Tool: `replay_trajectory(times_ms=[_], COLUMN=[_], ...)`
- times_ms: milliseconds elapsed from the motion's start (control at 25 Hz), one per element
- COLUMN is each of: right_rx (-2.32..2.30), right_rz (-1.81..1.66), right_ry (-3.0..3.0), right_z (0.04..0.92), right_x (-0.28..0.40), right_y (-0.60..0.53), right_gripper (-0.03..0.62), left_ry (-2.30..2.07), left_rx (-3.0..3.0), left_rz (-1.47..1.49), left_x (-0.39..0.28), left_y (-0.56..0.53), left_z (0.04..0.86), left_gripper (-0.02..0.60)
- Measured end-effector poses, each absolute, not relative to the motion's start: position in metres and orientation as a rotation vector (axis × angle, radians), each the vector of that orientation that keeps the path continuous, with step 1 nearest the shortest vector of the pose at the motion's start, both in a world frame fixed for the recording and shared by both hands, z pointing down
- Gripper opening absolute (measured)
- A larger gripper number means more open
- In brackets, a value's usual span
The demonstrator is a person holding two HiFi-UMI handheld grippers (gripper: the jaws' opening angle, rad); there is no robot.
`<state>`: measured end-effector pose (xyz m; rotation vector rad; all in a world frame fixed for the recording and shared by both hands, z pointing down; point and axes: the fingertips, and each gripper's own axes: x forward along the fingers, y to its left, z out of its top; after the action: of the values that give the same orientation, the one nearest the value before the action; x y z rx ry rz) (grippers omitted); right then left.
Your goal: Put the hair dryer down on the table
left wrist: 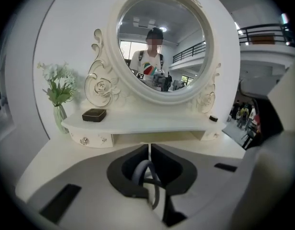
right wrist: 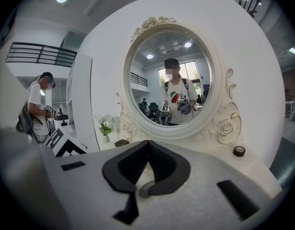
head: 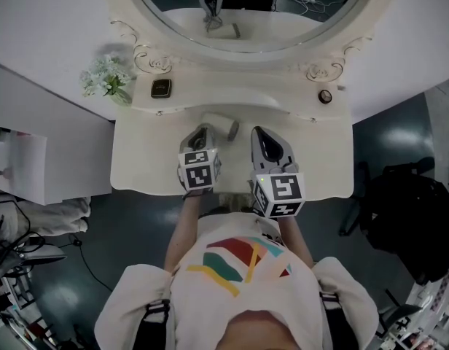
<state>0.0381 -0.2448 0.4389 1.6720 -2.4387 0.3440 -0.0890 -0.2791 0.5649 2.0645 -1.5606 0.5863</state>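
Note:
The hair dryer (head: 219,122), a pale short barrel with a grey end, lies on the cream dressing table (head: 144,166) just below the raised shelf. My left gripper (head: 204,130) points at it from the near side, its tip right beside the barrel. In the left gripper view the jaws (left wrist: 149,146) meet in a thin line with nothing between them, and the dryer is hidden from that camera. My right gripper (head: 258,132) hovers over the table to the right of the dryer, apart from it. Its jaws (right wrist: 148,143) are shut and hold nothing.
An oval mirror (head: 246,13) in a carved frame stands behind the shelf. On the shelf are a vase of white flowers (head: 106,79), a small dark box (head: 160,87) and a small round dark object (head: 325,95). A black chair (head: 414,217) stands at the right, a white cabinet (head: 20,166) at the left.

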Motion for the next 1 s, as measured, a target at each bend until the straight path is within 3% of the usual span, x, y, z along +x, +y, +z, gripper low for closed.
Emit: replay_trajectory(times_ms=[1000], right_rx=[1.669], right_rz=[0.386], right_ry=[-2.438], right_z=[0.446], right_x=[0.043], right_y=[-0.237], right_gripper=[0.0], left_ry=[-1.52], left_rx=[2.065], left_rz=[0.654], left_x=[-0.084], left_y=[-0.259], left_z=[0.584], left_gripper=[0.012])
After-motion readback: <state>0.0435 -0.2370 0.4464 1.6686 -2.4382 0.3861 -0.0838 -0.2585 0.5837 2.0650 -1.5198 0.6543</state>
